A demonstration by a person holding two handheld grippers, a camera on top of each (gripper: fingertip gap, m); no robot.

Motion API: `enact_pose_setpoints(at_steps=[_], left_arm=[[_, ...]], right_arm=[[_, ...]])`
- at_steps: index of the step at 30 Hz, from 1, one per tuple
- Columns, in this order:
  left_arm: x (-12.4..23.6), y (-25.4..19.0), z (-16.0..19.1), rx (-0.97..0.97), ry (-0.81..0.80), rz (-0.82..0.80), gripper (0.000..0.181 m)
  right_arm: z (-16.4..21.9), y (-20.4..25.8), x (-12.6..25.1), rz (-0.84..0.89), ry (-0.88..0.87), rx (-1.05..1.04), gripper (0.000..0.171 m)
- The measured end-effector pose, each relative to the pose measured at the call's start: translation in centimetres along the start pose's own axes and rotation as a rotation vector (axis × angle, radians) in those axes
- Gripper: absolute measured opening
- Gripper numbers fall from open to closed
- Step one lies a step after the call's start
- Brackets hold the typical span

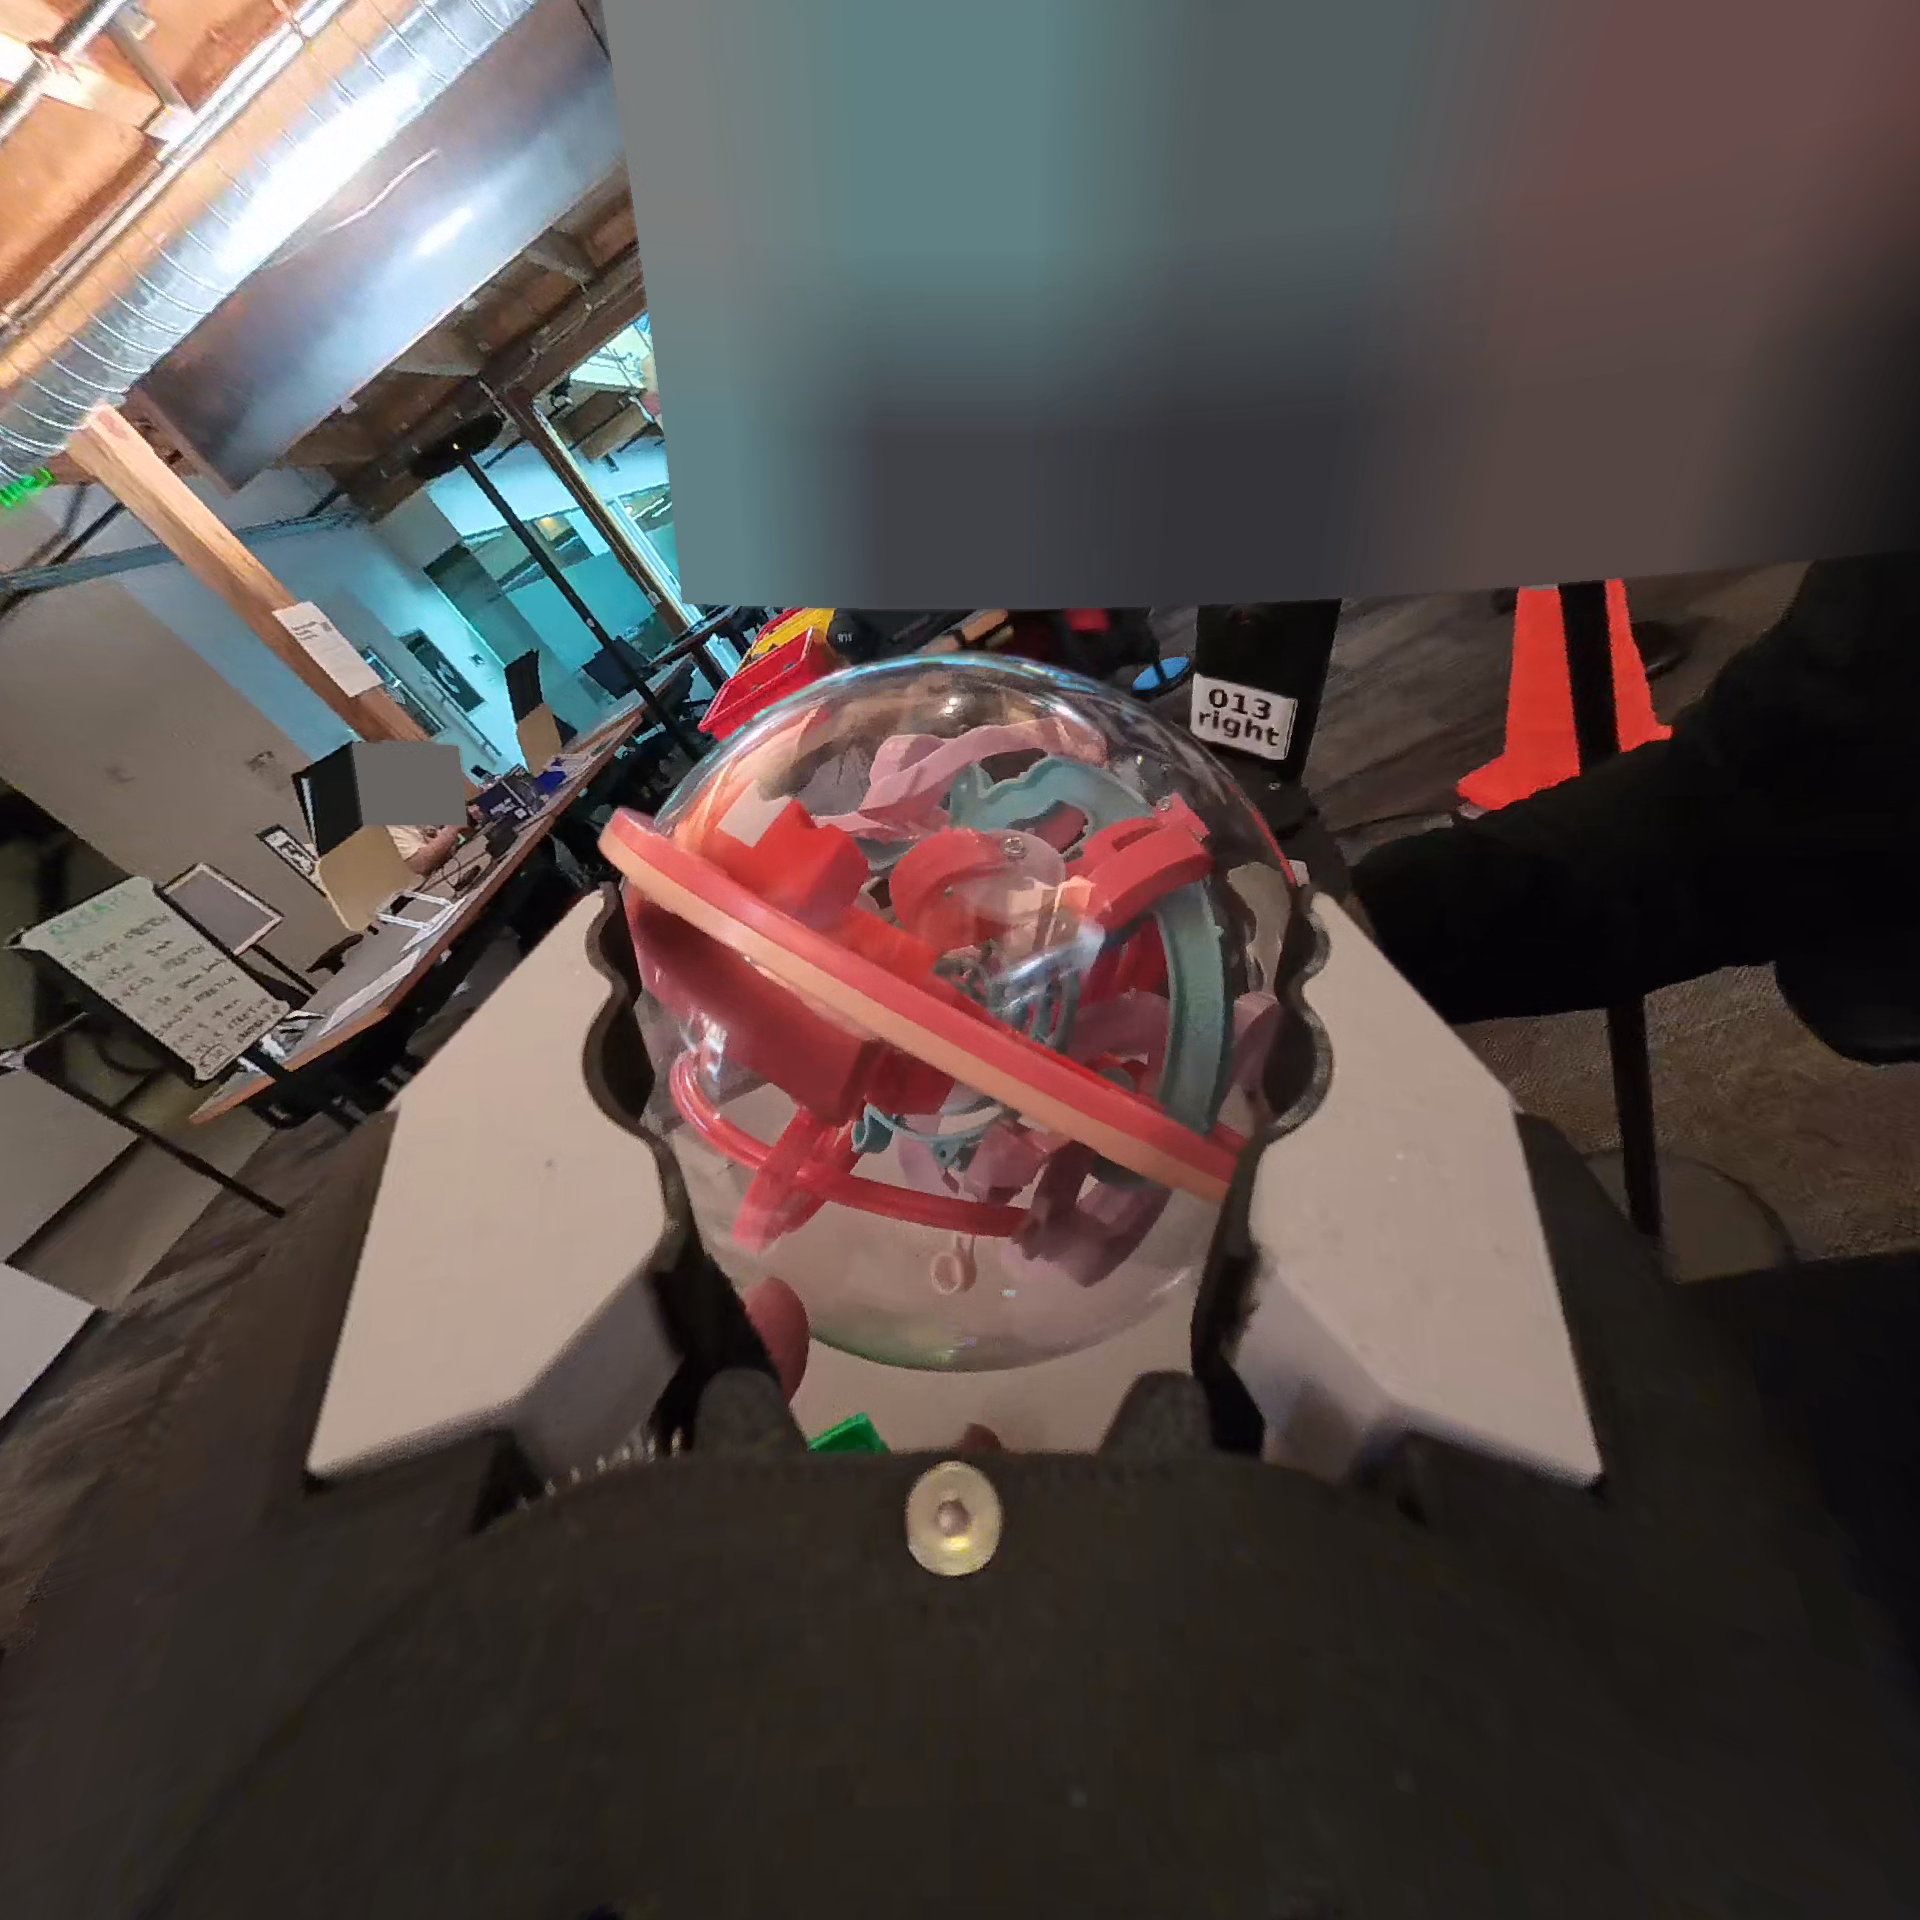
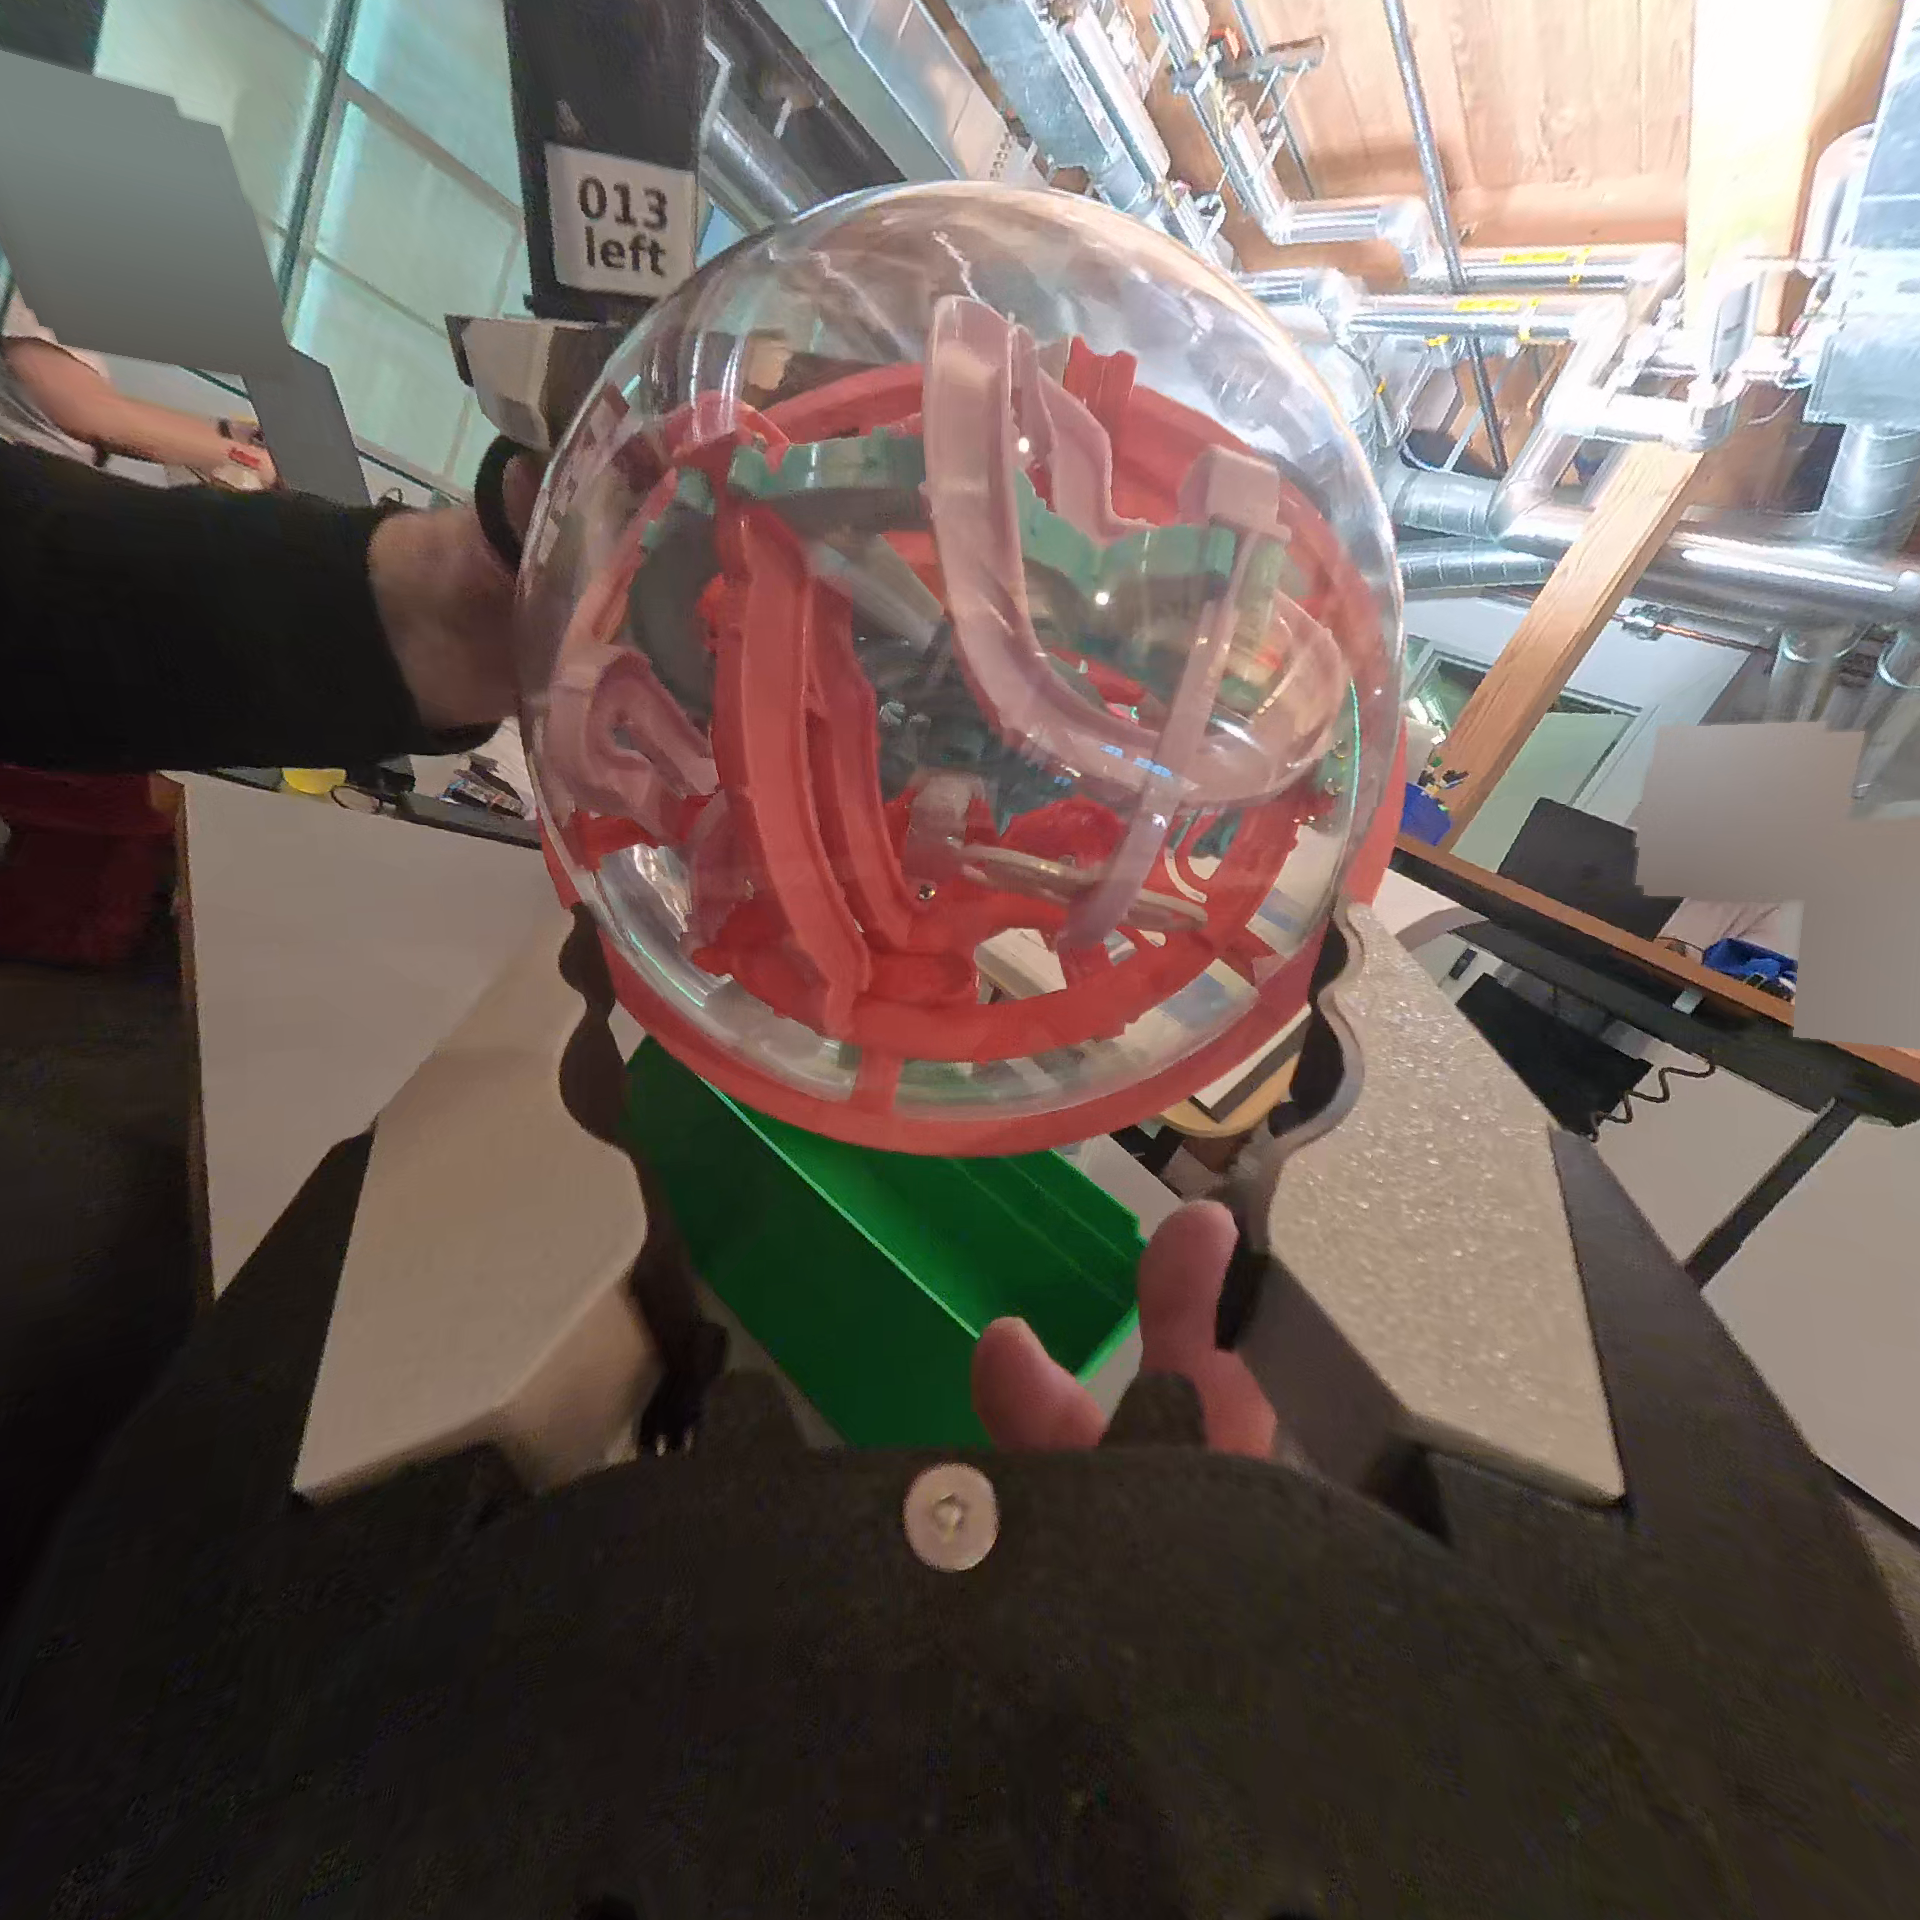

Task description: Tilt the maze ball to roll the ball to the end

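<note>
- Nearest in our left wrist view, the left gripper [image 1: 951,1049] has its white fingers with wavy black pads [image 1: 613,1049] pressed against both sides of the clear plastic maze ball with red, pink and teal tracks inside [image 1: 961,997], jaws spread wide by its width.
- The sphere's red equator ring [image 1: 935,997] runs diagonally from upper left to lower right, so the sphere sits tilted.
- A small steel ball [image 1: 1011,847] appears to rest on a red track near the top (we cannot be sure through the glare).
- In the right wrist view, the right gripper [image 2: 951,1008] clamps the same sphere [image 2: 961,644] from the opposite side, its jaws equally wide, pads on the lower rim.
- The sphere is held up in the air between both grippers, above a green plastic bin [image 2: 883,1247] on a white table [image 2: 343,966].
- Behind, a black-sleeved hand [image 2: 447,613] holds the left gripper's handle.
- Farther off stands an orange traffic cone [image 1: 1548,696].
</note>
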State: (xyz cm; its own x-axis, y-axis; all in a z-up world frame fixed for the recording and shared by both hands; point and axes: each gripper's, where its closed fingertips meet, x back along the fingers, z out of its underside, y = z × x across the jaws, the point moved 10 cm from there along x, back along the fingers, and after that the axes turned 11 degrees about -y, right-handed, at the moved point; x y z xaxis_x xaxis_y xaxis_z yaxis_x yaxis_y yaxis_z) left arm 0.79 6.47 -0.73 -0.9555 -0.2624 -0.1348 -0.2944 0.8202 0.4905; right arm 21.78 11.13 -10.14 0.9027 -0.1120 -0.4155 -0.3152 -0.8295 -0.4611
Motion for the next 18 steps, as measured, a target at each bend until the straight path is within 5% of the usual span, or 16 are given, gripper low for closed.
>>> enact_pose_setpoints(at_steps=[8, 18], left_arm=[[-2.5, -1.6, -0.3, -0.259, 0.183, 0.048, 0.119], [-4.2, -2.8, 1.7, -0.296, 0.357, 0.061, 0.117]], right_arm=[[2.3, -0.3, 0.9, 0.031, 0.050, 0.084, 0.131], [6.0, 0.8, 1.8, 0.055, 0.086, -0.034, 0.133]])
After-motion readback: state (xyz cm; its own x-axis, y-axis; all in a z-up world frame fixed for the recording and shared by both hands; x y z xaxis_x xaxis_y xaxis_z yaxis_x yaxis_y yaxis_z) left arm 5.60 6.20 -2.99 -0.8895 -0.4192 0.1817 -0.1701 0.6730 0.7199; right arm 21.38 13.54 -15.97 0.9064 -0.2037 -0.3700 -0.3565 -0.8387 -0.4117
